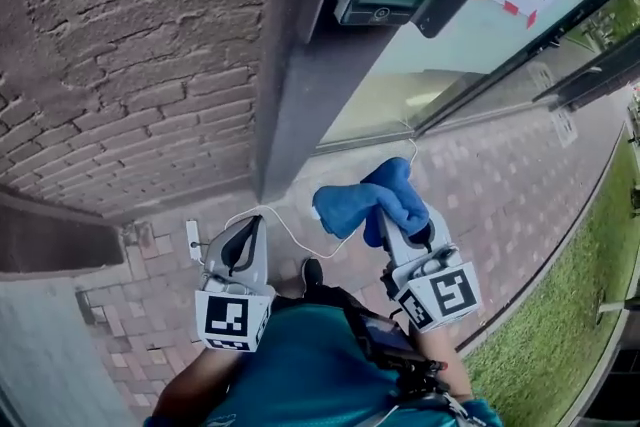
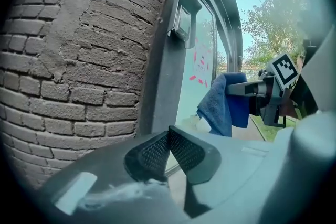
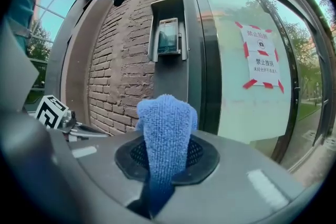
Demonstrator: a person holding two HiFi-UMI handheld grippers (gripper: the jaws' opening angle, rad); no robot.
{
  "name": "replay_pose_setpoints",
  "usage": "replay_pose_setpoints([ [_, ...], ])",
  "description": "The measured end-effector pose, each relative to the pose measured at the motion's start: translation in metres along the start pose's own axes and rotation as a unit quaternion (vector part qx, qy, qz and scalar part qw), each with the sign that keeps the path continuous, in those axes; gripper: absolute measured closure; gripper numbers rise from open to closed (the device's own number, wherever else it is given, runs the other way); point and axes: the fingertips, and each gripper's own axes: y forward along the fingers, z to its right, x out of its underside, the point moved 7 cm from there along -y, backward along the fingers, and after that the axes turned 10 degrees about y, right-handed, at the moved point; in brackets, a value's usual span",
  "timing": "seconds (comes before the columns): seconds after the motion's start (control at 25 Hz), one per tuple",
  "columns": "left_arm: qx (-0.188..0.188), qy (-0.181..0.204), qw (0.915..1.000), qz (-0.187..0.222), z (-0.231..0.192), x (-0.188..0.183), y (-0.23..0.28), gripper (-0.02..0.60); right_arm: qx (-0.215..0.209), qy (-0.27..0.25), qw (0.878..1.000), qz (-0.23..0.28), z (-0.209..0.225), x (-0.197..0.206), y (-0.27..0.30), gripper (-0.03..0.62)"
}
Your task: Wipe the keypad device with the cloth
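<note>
Outside a brick building, a person's right gripper (image 3: 167,160) clamps a blue microfibre cloth (image 3: 166,123). Its jaws are closed on the fabric, which rises above them in a folded hump. The keypad device (image 3: 168,35), a grey wall-mounted unit with a dark screen, is fixed to the metal door frame (image 3: 178,76). In the right gripper view it sits at 12 o'clock from the cloth, well apart from it and untouched. In the head view the device lies toward 1 o'clock and the cloth toward 5 o'clock of centre. The left gripper (image 2: 169,150), at 9 o'clock from the right one, has its jaws pressed together on nothing and is held beside the brick wall (image 2: 79,60). A glass door (image 3: 236,107) bearing a red-taped notice (image 3: 261,57) stands at 3 o'clock from the device.
</note>
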Motion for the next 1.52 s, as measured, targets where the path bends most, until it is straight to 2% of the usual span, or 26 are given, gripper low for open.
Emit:
replay_pose_setpoints([
  [0.2,-0.016,-0.002,0.9997,0.018,0.009,-0.009,-0.011,0.588,-0.010,-0.002,1.000,0.004,0.007,0.005,-0.022,0.549],
  [0.36,-0.030,0.001,0.9992,0.025,0.042,-0.018,-0.019,0.588,-0.020,0.000,1.000,0.019,0.025,0.010,-0.047,0.549],
  [0.52,-0.030,0.011,0.9995,0.003,0.093,-0.011,-0.025,0.588,-0.047,-0.011,0.999,0.025,0.040,0.021,-0.082,0.549],
  [0.68,-0.033,0.013,0.9992,-0.015,0.149,-0.001,-0.036,0.588,-0.069,0.007,0.997,0.028,0.067,0.039,-0.119,0.549],
  [0.96,-0.074,-0.003,0.9963,-0.042,0.219,0.010,-0.072,0.588,-0.092,0.038,0.995,0.025,0.100,0.068,-0.178,0.549],
  [1.16,-0.088,0.009,0.9948,-0.051,0.243,0.012,-0.095,0.588,-0.103,0.042,0.993,0.030,0.100,0.078,-0.205,0.549],
  [1.52,-0.101,0.039,0.9940,-0.019,0.256,0.004,-0.133,0.588,-0.109,0.007,0.993,0.047,0.063,0.081,-0.245,0.549],
])
